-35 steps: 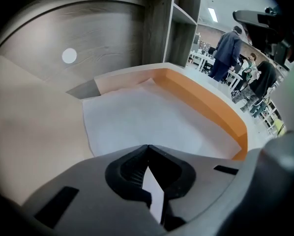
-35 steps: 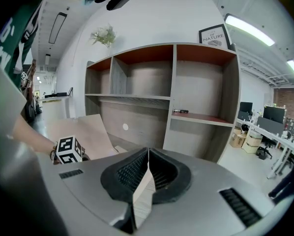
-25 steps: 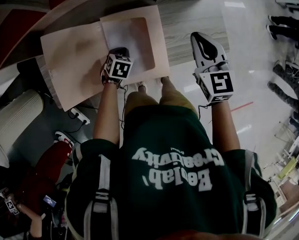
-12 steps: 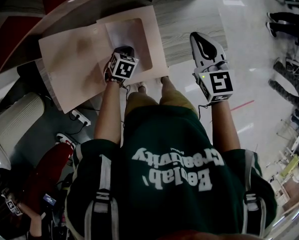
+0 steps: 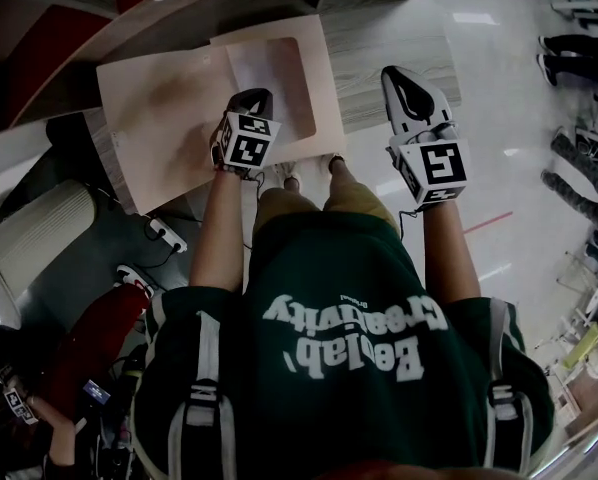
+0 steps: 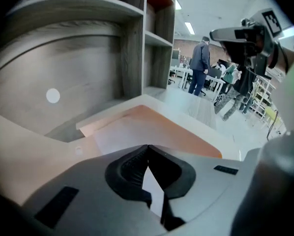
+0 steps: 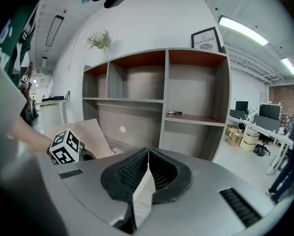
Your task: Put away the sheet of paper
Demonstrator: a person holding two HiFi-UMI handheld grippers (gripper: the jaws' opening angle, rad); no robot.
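Open peach folder (image 5: 164, 118) lies on the wood-grain surface (image 5: 354, 78), with the sheet of paper (image 5: 269, 68) lying in its right half. Left hand-held gripper (image 5: 256, 98) is clenched over the sheet with nothing between its jaws. Right hand-held gripper (image 5: 404, 76) is clenched and empty, off to the right.

Since a second ago, the left one has edged right and the right one has kept its place.

Only the right gripper view shows the shelf unit (image 7: 164, 97), with a small dark item (image 7: 174, 113) in one compartment.

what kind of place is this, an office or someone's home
Most likely an open-plan office or lab workspace, not a home. A large built-in shelf unit lines the wall, monitors stand on desks beyond it, long strip lights run along the ceiling, and people stand among more desks.
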